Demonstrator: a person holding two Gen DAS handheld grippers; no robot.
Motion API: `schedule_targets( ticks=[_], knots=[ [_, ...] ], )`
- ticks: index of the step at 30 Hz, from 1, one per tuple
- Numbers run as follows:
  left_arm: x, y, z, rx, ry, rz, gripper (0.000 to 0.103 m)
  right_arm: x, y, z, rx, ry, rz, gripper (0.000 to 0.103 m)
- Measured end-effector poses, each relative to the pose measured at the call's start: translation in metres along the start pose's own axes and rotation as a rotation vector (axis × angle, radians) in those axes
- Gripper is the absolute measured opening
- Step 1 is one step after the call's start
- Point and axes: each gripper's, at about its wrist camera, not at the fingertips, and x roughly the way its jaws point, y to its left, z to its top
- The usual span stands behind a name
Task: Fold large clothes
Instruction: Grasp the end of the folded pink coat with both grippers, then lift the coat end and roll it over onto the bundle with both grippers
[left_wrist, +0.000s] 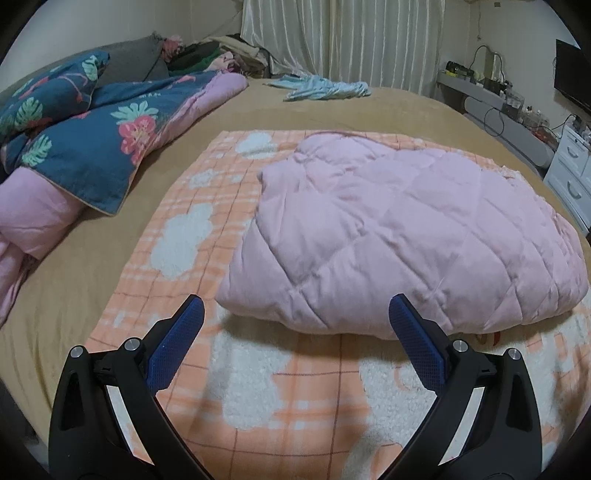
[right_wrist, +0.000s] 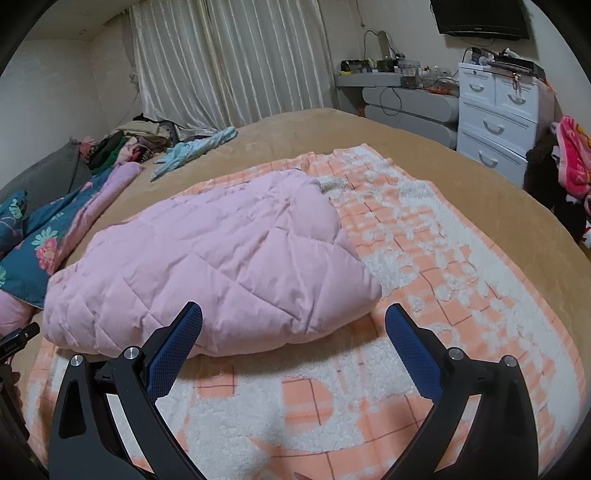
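The pink quilted coat (left_wrist: 406, 229) lies folded in a puffy bundle on the orange and white checked blanket (left_wrist: 258, 406), just ahead of both pairs of fingers.

On the left, the left gripper (left_wrist: 295, 314) hangs with its blue fingers (left_wrist: 177, 347) spread wide apart, holding nothing. The near edge of the bundle sits just past the fingertips, a bit toward the right finger. If this gripper bites too low here, it could catch the soft blanket along with the coat and drag both.

On the right, the right gripper (right_wrist: 293, 319) is spread wide and empty too. Its left finger (right_wrist: 173, 354) is in front of the bundle's near edge, while its right finger is over bare blanket.

The bundle looks fat and springy. I think it could pop open if only the top layer is pinched, and if one side is pulled harder, it may twist out of shape.
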Motion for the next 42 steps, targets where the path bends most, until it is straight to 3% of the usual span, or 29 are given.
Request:
schedule_targets(
  ticks=[8,11,16,20,23,30,34,42],
  knots=[
    [0.021,0.009,-0.003,-0.119,0.081,-0.07,0.094,0.021,-0.004,-0.004,0.05,0.073,-0.013,0.099],
    [0.034,0.015,0.0,-0.215,0.12,-0.127,0.094,0.03,-0.007,-0.006,0.086,0.097,-0.003,0.099],
    [0.066,0.037,-0.004,-0.498,0.215,-0.319,0.094,0.039,-0.004,-0.008,0.1,0.113,0.013,0.099],
    [0.088,0.043,-0.008,-0.63,0.241,-0.378,0.094,0.042,-0.003,-0.008,0.105,0.12,0.02,0.099],
    [0.096,0.039,-0.004,-0.642,0.238,-0.369,0.094,0.046,-0.004,-0.006,0.124,0.128,0.026,0.099],
    [0.106,0.028,0.003,-0.567,0.235,-0.306,0.095,0.062,-0.016,-0.008,0.256,0.169,0.081,0.099],
    [0.11,0.028,0.001,-0.561,0.233,-0.307,0.095,0.081,-0.024,-0.01,0.372,0.207,0.13,0.099],
    [0.114,0.026,0.0,-0.552,0.219,-0.313,0.095,0.115,-0.029,-0.006,0.466,0.225,0.216,0.099]
  ],
)
